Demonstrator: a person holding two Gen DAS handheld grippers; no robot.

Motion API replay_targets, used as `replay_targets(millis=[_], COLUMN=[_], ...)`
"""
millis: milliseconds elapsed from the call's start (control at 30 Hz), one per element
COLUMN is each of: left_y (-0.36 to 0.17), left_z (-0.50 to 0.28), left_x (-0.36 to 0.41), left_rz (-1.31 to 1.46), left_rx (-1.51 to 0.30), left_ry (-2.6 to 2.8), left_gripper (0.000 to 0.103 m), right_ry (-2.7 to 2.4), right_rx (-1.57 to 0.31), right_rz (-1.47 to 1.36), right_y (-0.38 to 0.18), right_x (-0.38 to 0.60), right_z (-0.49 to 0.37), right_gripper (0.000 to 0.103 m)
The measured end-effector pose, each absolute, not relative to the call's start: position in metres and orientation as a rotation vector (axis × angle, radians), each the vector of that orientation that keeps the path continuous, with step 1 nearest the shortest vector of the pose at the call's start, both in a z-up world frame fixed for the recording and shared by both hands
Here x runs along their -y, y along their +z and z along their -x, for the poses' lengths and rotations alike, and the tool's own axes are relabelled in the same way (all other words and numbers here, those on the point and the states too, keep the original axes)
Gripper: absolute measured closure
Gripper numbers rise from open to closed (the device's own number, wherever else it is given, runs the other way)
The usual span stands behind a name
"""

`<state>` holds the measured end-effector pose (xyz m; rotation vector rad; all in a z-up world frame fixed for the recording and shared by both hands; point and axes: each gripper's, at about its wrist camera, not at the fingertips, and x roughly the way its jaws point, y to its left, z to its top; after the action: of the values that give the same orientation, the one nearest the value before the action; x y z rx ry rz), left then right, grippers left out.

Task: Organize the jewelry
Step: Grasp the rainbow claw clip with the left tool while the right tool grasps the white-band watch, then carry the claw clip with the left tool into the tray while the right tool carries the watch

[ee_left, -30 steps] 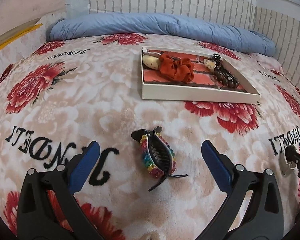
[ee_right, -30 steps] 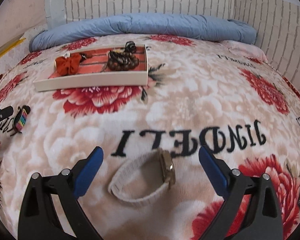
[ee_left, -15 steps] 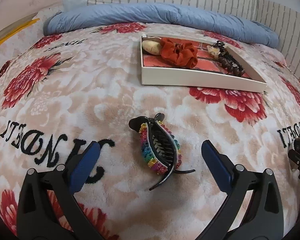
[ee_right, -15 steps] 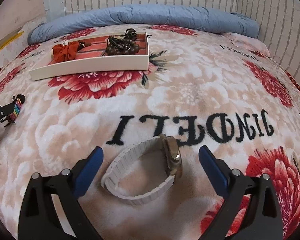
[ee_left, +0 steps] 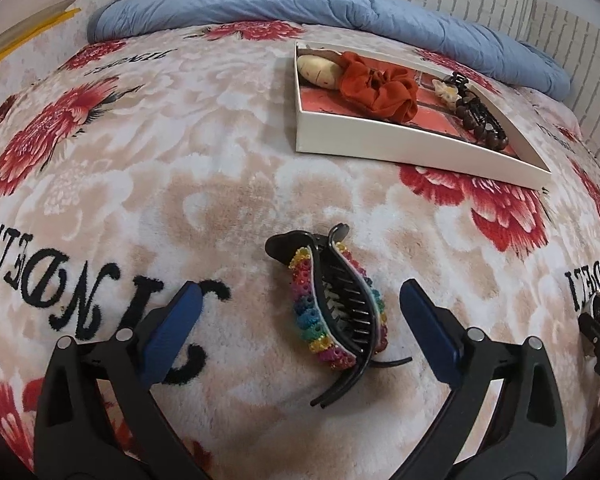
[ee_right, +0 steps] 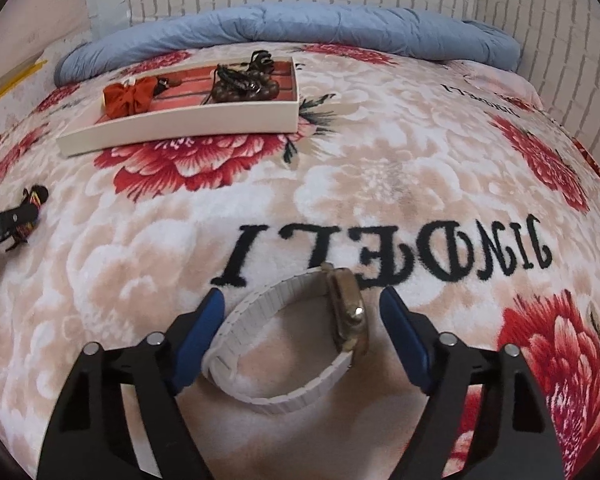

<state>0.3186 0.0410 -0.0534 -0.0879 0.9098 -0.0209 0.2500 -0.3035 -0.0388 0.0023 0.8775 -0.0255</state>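
A rainbow-beaded black hair claw (ee_left: pixel 336 312) lies on the floral blanket between the fingers of my left gripper (ee_left: pixel 300 316), which is open around it without touching. A gold watch on a white band (ee_right: pixel 300 336) lies between the blue pads of my right gripper (ee_right: pixel 302 324), which is open but narrowed, pads close beside the band. A white tray (ee_left: pixel 400 148) holds an orange scrunchie (ee_left: pixel 376 86), a cream piece and dark beads (ee_left: pixel 480 120). The tray also shows in the right wrist view (ee_right: pixel 180 128).
A rolled blue quilt (ee_left: pixel 320 8) lies along the brick wall behind the tray. The floral blanket (ee_right: pixel 380 184) covers the whole bed. The left gripper's tip and the claw show at the left edge of the right wrist view (ee_right: pixel 16 220).
Both grippers have moved forward and down over their items. The right gripper's fingers have narrowed around the watch. The left gripper's fingers stay wide.
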Motion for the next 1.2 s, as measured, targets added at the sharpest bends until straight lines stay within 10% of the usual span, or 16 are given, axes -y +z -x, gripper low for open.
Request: replay_targets(millis=[633, 1000, 1200], left_y=[-0.056, -0.051, -0.05], left_z=[-0.319, -0.309, -0.308], left_x=[-0.04, -0.036, -0.039], left_rz=[0.062, 0.036, 0.061], left_rx=[-0.925, -0.91, -0.912], left_ry=[-0.005, -0.03, -0.047], left_gripper=[0.026, 0.064, 0.066], right_ry=[0.003, -0.018, -0.029], right_rx=[-0.881, -0.883, -0.873], right_rz=[-0.024, -0.012, -0.035], right_y=[-0.04, -0.039, -0.037], right_x=[0.305, 0.305, 0.309], right_z=[-0.249, -0.25, -0.248], right_gripper=[0.043, 0.053, 0.063])
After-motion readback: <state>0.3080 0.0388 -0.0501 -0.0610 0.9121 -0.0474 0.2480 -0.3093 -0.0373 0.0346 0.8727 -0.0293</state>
